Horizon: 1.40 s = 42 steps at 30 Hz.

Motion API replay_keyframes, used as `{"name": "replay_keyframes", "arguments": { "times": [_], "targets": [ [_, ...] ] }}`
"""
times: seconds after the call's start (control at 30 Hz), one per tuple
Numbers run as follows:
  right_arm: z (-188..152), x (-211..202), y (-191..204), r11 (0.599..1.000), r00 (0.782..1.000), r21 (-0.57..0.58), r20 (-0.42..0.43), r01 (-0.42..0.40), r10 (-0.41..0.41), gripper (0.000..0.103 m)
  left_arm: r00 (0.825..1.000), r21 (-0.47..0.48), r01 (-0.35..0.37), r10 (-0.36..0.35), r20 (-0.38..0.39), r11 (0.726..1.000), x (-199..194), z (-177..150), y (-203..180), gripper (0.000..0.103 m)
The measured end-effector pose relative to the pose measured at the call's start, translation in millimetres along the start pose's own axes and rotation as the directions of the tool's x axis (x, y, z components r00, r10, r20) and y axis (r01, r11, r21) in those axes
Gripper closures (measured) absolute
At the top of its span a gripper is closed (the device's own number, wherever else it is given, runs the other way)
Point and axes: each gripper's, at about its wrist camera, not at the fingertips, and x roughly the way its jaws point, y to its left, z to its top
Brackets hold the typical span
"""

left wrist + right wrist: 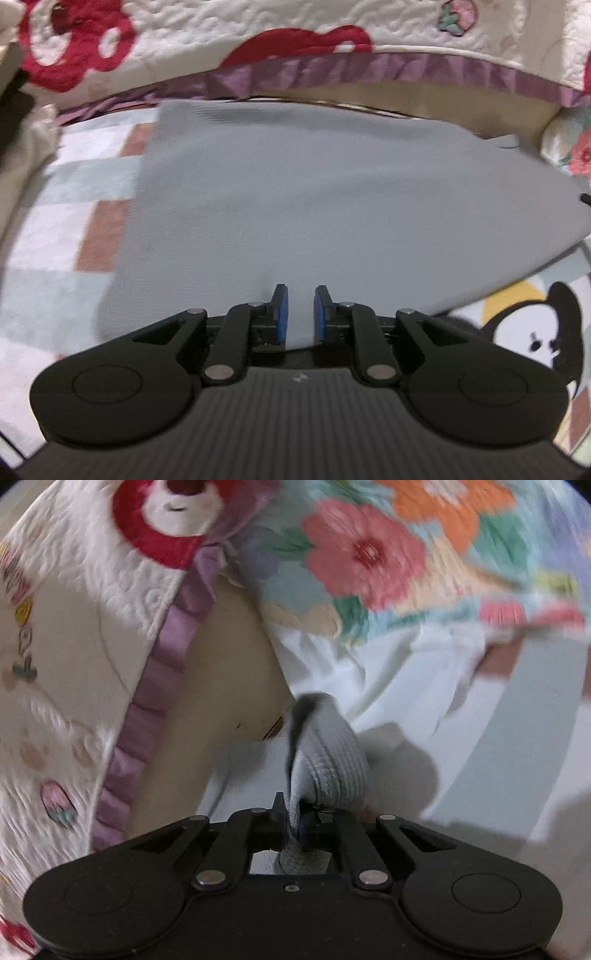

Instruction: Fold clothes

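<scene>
A grey garment (295, 192) lies spread flat on a patterned sheet and fills the middle of the left wrist view. My left gripper (301, 295) is open, its blue pads (282, 314) standing a little apart just over the garment's near edge, with grey cloth showing in the gap. In the right wrist view my right gripper (293, 805) is shut on a bunched, ribbed fold of the same grey garment (328, 764), which rises from between the fingers. The rest of the garment is out of sight there.
A white quilt with red figures and a purple ruffle (369, 70) runs along the far side. The sheet (55, 229) has pale and brown checks and a cartoon penguin (532, 332). A floral blanket (388, 554) and white cloth (406, 664) lie ahead of the right gripper.
</scene>
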Motion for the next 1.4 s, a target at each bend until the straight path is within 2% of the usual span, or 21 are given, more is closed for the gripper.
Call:
{"name": "replay_keyframes", "arguments": {
  "times": [0.07, 0.17, 0.2, 0.27, 0.37, 0.43, 0.5, 0.57, 0.67, 0.77, 0.8, 0.87, 0.9, 1.0, 1.03, 1.07, 1.1, 1.17, 1.27, 1.4],
  "targets": [
    [2, 6, 1, 0.994, 0.998, -0.101, -0.039, 0.045, -0.049, 0.097, 1.000, -0.072, -0.004, 0.002, -0.026, 0.997, -8, 0, 15, 0.088],
    [-4, 6, -8, 0.994, 0.995, -0.083, -0.056, 0.077, -0.082, 0.097, 0.998, -0.188, -0.047, 0.041, -0.037, 0.981, -20, -4, 40, 0.079],
    [-6, 5, -10, 0.994, 0.995, -0.068, -0.055, 0.082, -0.086, 0.097, 0.999, -0.235, -0.045, 0.038, -0.037, 0.971, -25, -8, 50, 0.074],
    [-9, 4, -12, 0.992, 0.994, -0.085, -0.057, 0.090, -0.095, 0.096, 0.999, -0.335, -0.030, 0.019, -0.036, 0.942, -34, -15, 70, 0.070],
    [-11, 3, -10, 0.989, 0.994, -0.116, -0.060, 0.089, -0.097, 0.096, 1.000, -0.465, -0.025, 0.014, -0.028, 0.885, -45, -32, 93, 0.058],
    [-10, 3, -9, 0.989, 0.994, -0.123, -0.060, 0.086, -0.094, 0.096, 1.000, -0.569, 0.007, -0.020, -0.016, 0.822, -45, -40, 104, 0.048],
    [-10, 4, -7, 0.986, 0.993, -0.139, -0.061, 0.089, -0.098, 0.096, 0.996, -0.663, 0.081, -0.079, 0.033, 0.744, -39, -45, 111, 0.045],
    [-11, 5, -6, 0.985, 0.993, -0.146, -0.060, 0.091, -0.101, 0.095, 0.993, -0.688, 0.119, -0.089, 0.079, 0.716, -28, -43, 110, 0.044],
    [-14, 5, -8, 0.988, 0.994, -0.129, -0.057, 0.087, -0.095, 0.095, 0.994, -0.624, 0.070, 0.001, 0.112, 0.778, -18, -32, 94, 0.045],
    [-16, 5, -11, 0.991, 0.995, -0.110, -0.055, 0.080, -0.086, 0.093, 0.983, -0.578, 0.006, 0.103, 0.155, 0.816, -10, -27, 79, 0.046],
    [-17, 5, -12, 0.992, 0.995, -0.103, -0.054, 0.078, -0.084, 0.091, 0.979, -0.548, -0.020, 0.128, 0.159, 0.836, -7, -25, 74, 0.048],
    [-18, 5, -15, 0.994, 0.996, -0.089, -0.053, 0.068, -0.073, 0.088, 0.974, -0.484, -0.062, 0.159, 0.163, 0.873, -1, -21, 65, 0.084],
    [-19, 5, -16, 0.995, 0.997, -0.081, -0.052, 0.060, -0.064, 0.086, 0.976, -0.461, -0.066, 0.154, 0.156, 0.885, 3, -21, 63, 0.093],
    [-22, 9, -19, 0.998, 0.999, -0.055, -0.032, 0.025, -0.027, 0.074, 0.969, -0.405, -0.097, 0.179, 0.171, 0.909, 3, -18, 59, 0.094],
    [-22, 11, -19, 0.999, 1.000, -0.048, -0.024, 0.019, -0.020, 0.074, 0.967, -0.392, -0.100, 0.183, 0.180, 0.914, -1, -16, 58, 0.094],
    [-20, 14, -16, 0.999, 0.999, -0.042, -0.026, 0.022, -0.023, 0.075, 0.965, -0.383, -0.096, 0.181, 0.192, 0.919, -6, -12, 58, 0.094],
    [-18, 15, -14, 0.999, 1.000, -0.031, -0.026, 0.016, -0.017, 0.096, 0.963, -0.375, -0.092, 0.179, 0.204, 0.923, -12, -9, 58, 0.094],
    [-8, 7, -6, 1.000, 0.999, 0.001, -0.017, -0.029, 0.029, 0.096, 0.959, -0.360, -0.065, 0.158, 0.237, 0.931, -30, -2, 58, 0.094],
    [5, -20, 12, 0.996, 0.997, -0.061, 0.010, -0.071, 0.071, 0.096, 0.956, -0.333, -0.033, 0.127, 0.266, 0.942, -57, -1, 58, 0.094],
    [10, -51, 8, 0.993, 0.998, -0.098, 0.005, -0.061, 0.061, 0.096, 0.970, -0.347, -0.013, 0.096, 0.222, 0.938, -77, -19, 64, 0.094]
  ]
}}
